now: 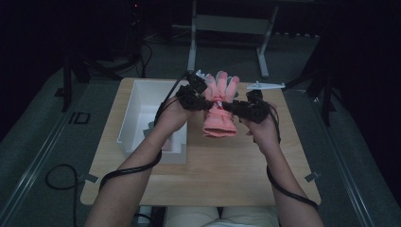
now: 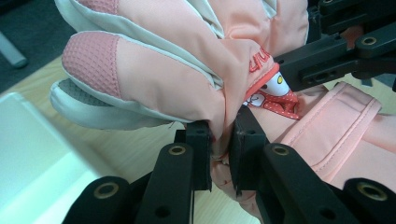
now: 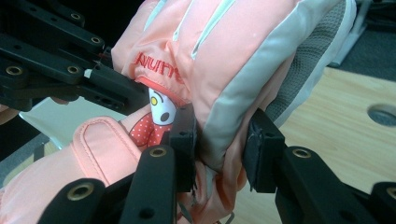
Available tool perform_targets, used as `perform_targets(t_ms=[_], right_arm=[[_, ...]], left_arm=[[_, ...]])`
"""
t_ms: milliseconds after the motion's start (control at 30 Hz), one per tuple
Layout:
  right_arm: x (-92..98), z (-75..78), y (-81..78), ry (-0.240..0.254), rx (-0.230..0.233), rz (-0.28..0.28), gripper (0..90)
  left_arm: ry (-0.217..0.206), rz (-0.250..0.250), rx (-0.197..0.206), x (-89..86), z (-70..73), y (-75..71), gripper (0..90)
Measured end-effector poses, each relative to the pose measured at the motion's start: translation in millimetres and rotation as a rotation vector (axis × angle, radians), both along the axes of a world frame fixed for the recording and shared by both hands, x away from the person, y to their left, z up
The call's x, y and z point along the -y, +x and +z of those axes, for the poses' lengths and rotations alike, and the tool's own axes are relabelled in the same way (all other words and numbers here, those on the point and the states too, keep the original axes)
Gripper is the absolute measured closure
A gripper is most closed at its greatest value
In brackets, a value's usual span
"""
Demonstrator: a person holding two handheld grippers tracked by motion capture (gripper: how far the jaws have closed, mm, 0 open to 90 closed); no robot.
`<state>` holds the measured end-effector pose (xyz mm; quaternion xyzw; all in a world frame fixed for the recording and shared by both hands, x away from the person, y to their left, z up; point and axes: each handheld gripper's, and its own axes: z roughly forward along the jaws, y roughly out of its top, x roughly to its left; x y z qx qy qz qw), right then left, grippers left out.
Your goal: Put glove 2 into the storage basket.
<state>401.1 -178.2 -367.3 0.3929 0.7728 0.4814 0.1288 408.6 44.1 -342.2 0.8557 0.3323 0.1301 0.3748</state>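
A pink padded glove [image 1: 220, 116] with white and grey trim hangs above the wooden table [image 1: 227, 165], fingers pointing away from the person and cuff toward them. My left gripper [image 1: 210, 100] holds it from the left at the wrist. In the left gripper view its jaws [image 2: 220, 135] are shut on a thin fold of the glove [image 2: 177, 79] beside a cartoon patch. My right gripper [image 1: 228, 107] holds the opposite side. In the right gripper view its jaws [image 3: 223, 135] clamp the thick grey-edged side of the glove [image 3: 224, 56].
A white open bin [image 1: 137, 101] stands on the left half of the table, under the left forearm. A white plastic piece [image 1: 265, 86] lies at the far right edge. A grey metal stand [image 1: 227, 26] rises behind the table. The tabletop has a round hole [image 3: 383, 114].
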Motion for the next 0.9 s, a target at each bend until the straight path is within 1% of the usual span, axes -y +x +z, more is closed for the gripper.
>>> perform_targets(t_ms=[100, 233, 333, 400, 533, 567, 600, 633, 733, 867, 900], right_arm=[[-13.2, 6.2, 2.3, -0.005, 0.013, 0.012, 67.8], [-32.1, 12.6, 5.1, -0.005, 0.022, 0.029, 67.9], [-47.1, 14.1, 7.2, 0.000, 0.019, 0.037, 67.8], [-57.4, 13.4, 8.8, 0.007, 0.011, 0.044, 67.9], [-79.5, 10.2, 12.1, 0.012, -0.003, 0.069, 67.8], [-87.3, 8.7, 13.2, 0.011, 0.000, 0.076, 67.9], [-90.1, 8.3, 13.6, 0.015, -0.003, 0.076, 67.8], [-97.0, 7.3, 14.5, 0.015, -0.006, 0.077, 67.9], [-111.6, 5.2, 16.6, 0.006, -0.007, 0.086, 67.9], [-131.3, -0.9, 21.3, 0.017, -0.034, 0.104, 67.9], [-136.9, -2.6, 22.0, 0.017, -0.037, 0.106, 67.9]], left_arm=[[0.005, 0.028, 0.020, -11.0, 5.4, -2.7, 79.8], [0.006, 0.050, 0.019, -29.7, 11.4, -3.8, 79.9], [0.017, 0.073, 0.017, -43.1, 13.2, -5.0, 79.8], [0.020, 0.089, 0.015, -52.9, 12.8, -5.8, 79.9], [0.025, 0.121, -0.012, -77.1, 11.2, -6.3, 79.8], [0.029, 0.125, -0.012, -79.2, 11.1, -6.5, 79.8], [0.034, 0.137, -0.014, -84.8, 10.6, -6.6, 79.8], [0.032, 0.143, -0.017, -88.2, 10.0, -6.4, 79.9], [0.043, 0.164, -0.023, -101.7, 7.8, -6.6, 79.9], [0.068, 0.188, -0.028, -119.4, 3.4, -7.7, 80.0], [0.065, 0.198, -0.036, -123.8, 1.4, -7.7, 80.0]])
